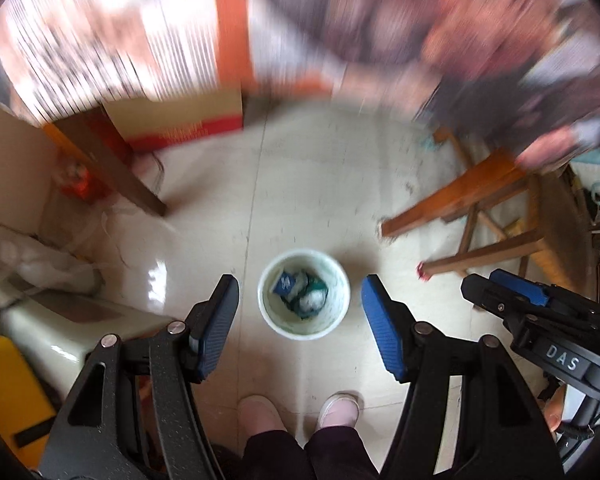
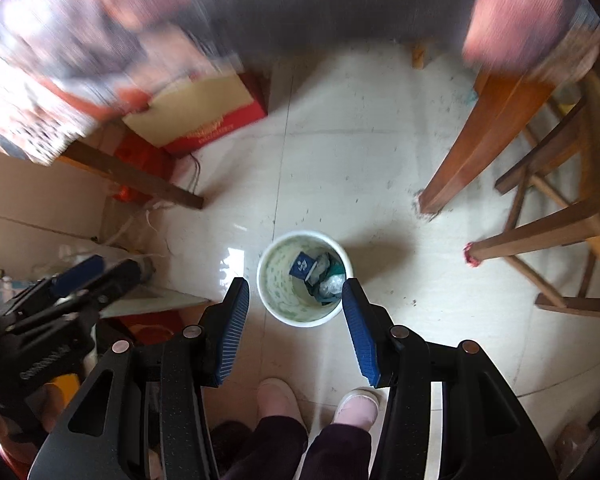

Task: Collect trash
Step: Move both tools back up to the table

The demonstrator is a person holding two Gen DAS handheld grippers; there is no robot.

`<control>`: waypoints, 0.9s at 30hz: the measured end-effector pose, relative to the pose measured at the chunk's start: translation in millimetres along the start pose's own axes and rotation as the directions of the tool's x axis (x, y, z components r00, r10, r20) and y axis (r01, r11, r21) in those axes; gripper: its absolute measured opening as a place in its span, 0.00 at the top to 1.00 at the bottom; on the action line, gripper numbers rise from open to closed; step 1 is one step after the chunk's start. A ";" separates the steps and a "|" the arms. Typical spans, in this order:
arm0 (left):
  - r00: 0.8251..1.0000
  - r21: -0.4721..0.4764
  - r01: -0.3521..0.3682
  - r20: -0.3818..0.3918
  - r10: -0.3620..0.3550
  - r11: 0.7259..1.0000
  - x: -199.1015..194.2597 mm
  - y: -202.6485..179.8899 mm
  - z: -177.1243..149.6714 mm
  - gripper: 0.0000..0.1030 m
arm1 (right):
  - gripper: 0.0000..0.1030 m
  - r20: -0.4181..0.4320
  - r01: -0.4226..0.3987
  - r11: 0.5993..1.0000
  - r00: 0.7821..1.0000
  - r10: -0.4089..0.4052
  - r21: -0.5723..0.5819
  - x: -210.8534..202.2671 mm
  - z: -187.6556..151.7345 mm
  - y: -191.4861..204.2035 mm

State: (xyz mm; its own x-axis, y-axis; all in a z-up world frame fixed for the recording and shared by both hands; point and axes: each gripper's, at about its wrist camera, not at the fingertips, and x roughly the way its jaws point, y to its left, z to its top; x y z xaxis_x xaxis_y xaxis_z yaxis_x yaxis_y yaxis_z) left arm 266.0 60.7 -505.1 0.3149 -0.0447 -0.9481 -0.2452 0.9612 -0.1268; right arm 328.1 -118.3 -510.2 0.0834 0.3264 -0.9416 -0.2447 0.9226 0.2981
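A white round bin [image 1: 337,312] [image 2: 277,285] stands on the pale tiled floor, far below both grippers. Inside lies trash [image 1: 300,294] [image 2: 318,276]: a blue packet, a green wrapper and crumpled clear plastic. My left gripper [image 1: 300,284] points down over the bin, jaws open, nothing held between the blue pads [image 1: 380,328]. My right gripper [image 2: 295,284] hangs the same way, open and empty. Each gripper also shows at the edge of the other's view: the right gripper [image 1: 516,292] and the left gripper [image 2: 80,276].
The person's feet in pink slippers [image 1: 300,412] [image 2: 316,404] stand just before the bin. A wooden stool [image 2: 548,240] and table leg [image 2: 484,148] are to the right. Another leg [image 1: 112,164] and a red-striped cardboard box [image 1: 180,120] are to the left. The top of both views is blurred.
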 end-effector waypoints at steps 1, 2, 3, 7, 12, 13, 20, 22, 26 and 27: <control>1.000 0.002 -0.005 0.029 0.005 1.000 -25.7 -2.9 7.6 0.39 | 0.56 0.017 -0.004 1.000 1.000 0.004 0.004 -19.2 3.9 4.3; 0.999 0.003 -0.006 0.048 0.006 1.000 -44.6 -4.4 13.0 0.39 | 0.56 0.028 -0.008 1.000 1.000 0.008 0.006 -31.9 6.8 8.0; 0.997 0.007 -0.005 0.074 0.005 1.000 -68.8 -6.5 19.5 0.39 | 0.56 0.049 -0.017 1.000 0.999 0.016 0.002 -54.9 10.9 14.4; 0.985 0.019 0.001 0.172 -0.004 1.000 -148.8 -14.8 35.5 0.39 | 0.56 0.164 0.007 0.999 0.987 0.000 -0.043 -138.3 20.7 45.7; 0.955 0.044 0.030 0.294 -0.042 0.999 -250.3 -25.0 46.0 0.39 | 0.56 0.323 0.009 0.997 0.946 0.015 -0.074 -245.5 19.2 85.4; 0.944 0.056 0.032 0.326 -0.048 0.998 -274.5 -25.8 47.1 0.39 | 0.56 0.357 0.007 0.997 0.934 0.021 -0.075 -265.6 17.9 90.3; 0.877 0.131 0.035 0.471 -0.093 0.991 -389.3 -28.7 43.5 0.38 | 0.23 0.640 0.106 0.991 0.768 -0.032 -0.078 -393.6 -6.6 140.0; 0.858 0.156 0.039 0.502 -0.113 0.987 -416.5 -26.6 42.2 0.37 | 0.14 0.709 0.125 0.989 0.704 -0.032 -0.079 -423.3 -18.7 153.0; 0.817 0.195 0.048 0.556 -0.151 0.980 -461.1 -20.8 35.9 0.35 | 0.09 0.776 0.161 0.985 0.628 -0.056 -0.060 -462.3 -30.2 173.4; 0.807 0.202 0.051 0.569 -0.159 0.978 -470.5 -18.3 34.1 0.34 | 0.05 0.793 0.161 0.985 0.607 -0.054 -0.055 -470.1 -33.8 178.1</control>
State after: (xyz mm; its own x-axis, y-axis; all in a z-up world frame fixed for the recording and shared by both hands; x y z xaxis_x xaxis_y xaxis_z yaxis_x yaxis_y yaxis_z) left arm 153.6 73.5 -46.8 0.8149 -0.0339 -0.5786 -0.0390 0.9928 -0.1131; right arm 212.7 -114.4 -19.8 0.8297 0.3109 -0.4636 -0.2811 0.9503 0.1340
